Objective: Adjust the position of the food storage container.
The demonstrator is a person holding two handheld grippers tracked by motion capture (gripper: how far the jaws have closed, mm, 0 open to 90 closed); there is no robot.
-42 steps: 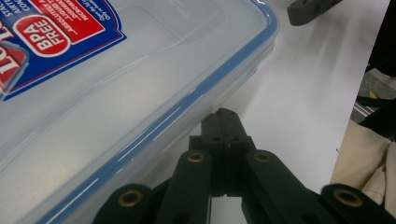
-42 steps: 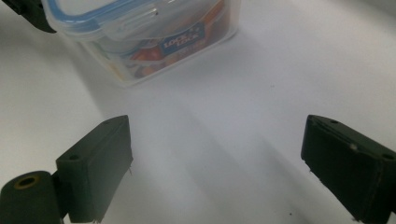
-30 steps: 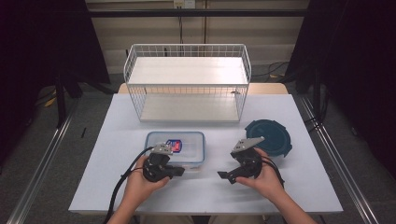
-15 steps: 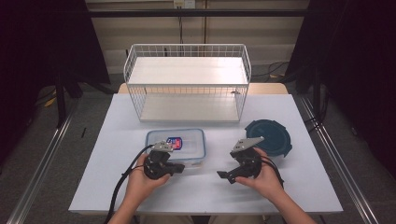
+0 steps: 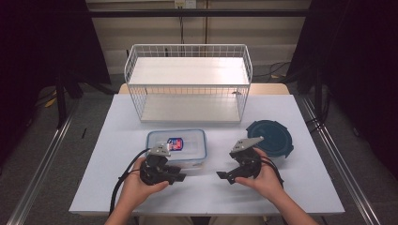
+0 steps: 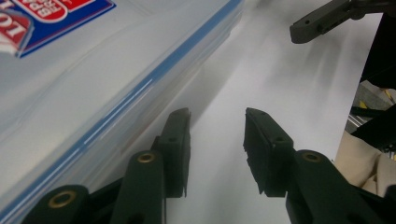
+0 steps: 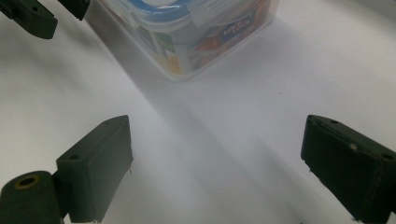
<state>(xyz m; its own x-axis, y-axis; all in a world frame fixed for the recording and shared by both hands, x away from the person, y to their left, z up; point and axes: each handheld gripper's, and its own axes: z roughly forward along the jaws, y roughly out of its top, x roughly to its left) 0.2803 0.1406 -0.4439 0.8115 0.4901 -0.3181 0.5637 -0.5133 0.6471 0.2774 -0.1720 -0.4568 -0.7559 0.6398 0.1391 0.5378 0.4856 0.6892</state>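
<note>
**Two grippers low beside a lidded food box**

While both hands rest near the front edge of the white table (image 5: 108, 140), the clear rectangular plastic box with a blue-sealed lid (image 5: 187, 140) lies flat at the middle of it, just in front of the white wire basket rack (image 5: 187, 82). A red and blue label (image 5: 175, 143) shows through the lid.

The left gripper (image 5: 180, 177) sits just at the box's near left corner, its jaws pointing across the table toward the other hand. In the left gripper view its jaws (image 6: 217, 140) have just been opening and now stand moderately spread, with only bare tabletop between them; the left jaw lies close along the box's blue-rimmed side (image 6: 140, 88), and whether it touches the wall cannot be told.

The right gripper (image 5: 224, 177) is held to the right of the box, apart from it, jaws pointing left toward the left gripper. In the right gripper view its jaws (image 7: 215, 163) are spread wide over empty table, with the box's corner (image 7: 196, 28) ahead of them and nothing pinched.

A round dark teal plastic lid (image 5: 272, 136) lies flat on the table just behind the right hand (image 5: 263, 180).
</note>
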